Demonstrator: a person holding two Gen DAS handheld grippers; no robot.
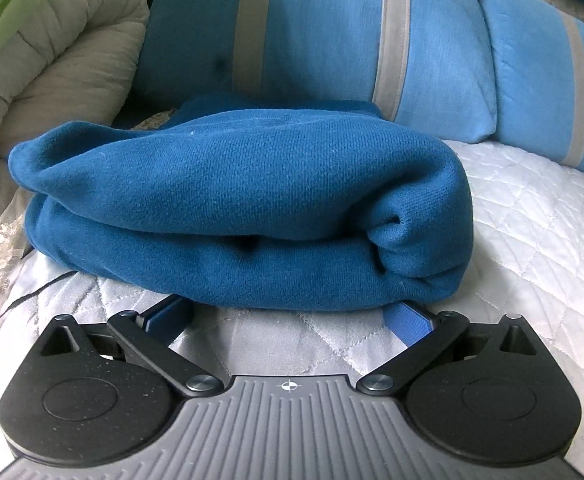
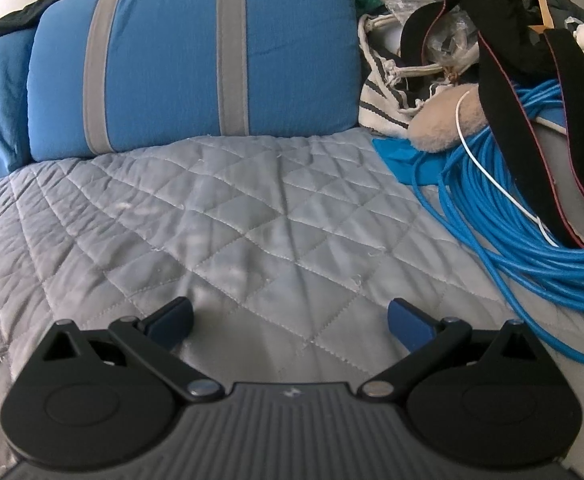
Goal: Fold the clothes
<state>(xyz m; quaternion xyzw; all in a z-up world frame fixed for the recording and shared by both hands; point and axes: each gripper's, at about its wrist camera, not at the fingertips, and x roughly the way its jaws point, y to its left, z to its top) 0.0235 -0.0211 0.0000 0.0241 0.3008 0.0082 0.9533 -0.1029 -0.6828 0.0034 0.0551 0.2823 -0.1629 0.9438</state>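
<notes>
Item: blue garment (image 1: pixel 243 216), lying on the quilted bedspread (image 1: pixel 532 240) in front of the striped pillows (image 1: pixel 332 32), already doubled into a thick bundle, so you look near finished. Your left gripper (image 1: pixel 292 312) has jaws apart, tips tucked under its near edge. Your right gripper (image 2: pixel 289 316), jaws apart and empty, sees only bare quilt, a blue cable coil (image 2: pixel 512 208) and no garment.
</notes>
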